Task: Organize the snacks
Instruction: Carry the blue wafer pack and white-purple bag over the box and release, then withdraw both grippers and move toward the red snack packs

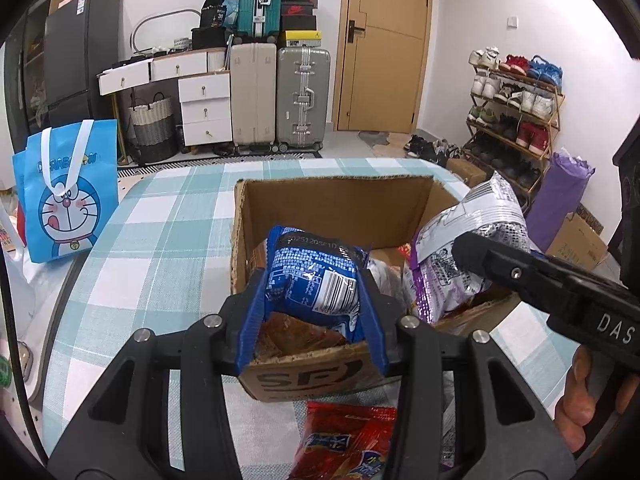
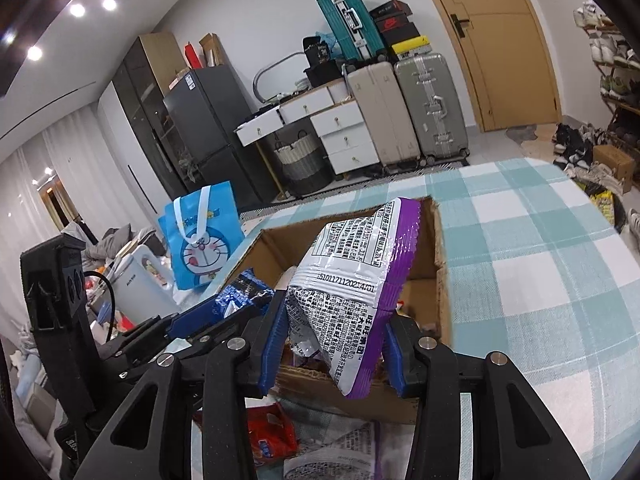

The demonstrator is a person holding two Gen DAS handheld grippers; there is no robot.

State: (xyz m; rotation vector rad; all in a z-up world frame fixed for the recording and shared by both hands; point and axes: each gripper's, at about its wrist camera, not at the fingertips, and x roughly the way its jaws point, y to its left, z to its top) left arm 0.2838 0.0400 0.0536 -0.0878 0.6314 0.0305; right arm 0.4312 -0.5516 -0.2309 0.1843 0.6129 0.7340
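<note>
Left wrist view puts your left gripper [image 1: 312, 296] in the lower middle of the frame, its jaws clamped on a blue foil snack packet with a white barcode panel [image 1: 310, 276], held over the near edge of the open brown cardboard box [image 1: 340, 200]. At right in that frame your right gripper [image 1: 480, 256] reaches in from the lower right with a silver-and-purple foil snack bag [image 1: 468, 240] hanging over the box's right wall.

Seen from the right wrist, the right gripper [image 2: 332, 344] has its jaws pressed on both sides of the silver-and-purple bag [image 2: 352, 280], which fills the middle of the frame above the box [image 2: 440, 280]; the left gripper [image 2: 236, 308] with the blue packet [image 2: 240, 292] sits at centre left.

You appear to be at the placing step: both packets are carried and poised over the box on the teal-and-white checked counter [image 1: 160, 240]. A few other packets seem to lie in the box already, though they are hard to make out. A red snack packet [image 1: 344, 440] lies on the counter in front of the box, at the bottom of the frame, yet to be packed.

Next you will likely need to lower each packet inside the walls before you part the jaws, keeping the two grippers from crowding each other, since they hang near one another over the opening.
</note>
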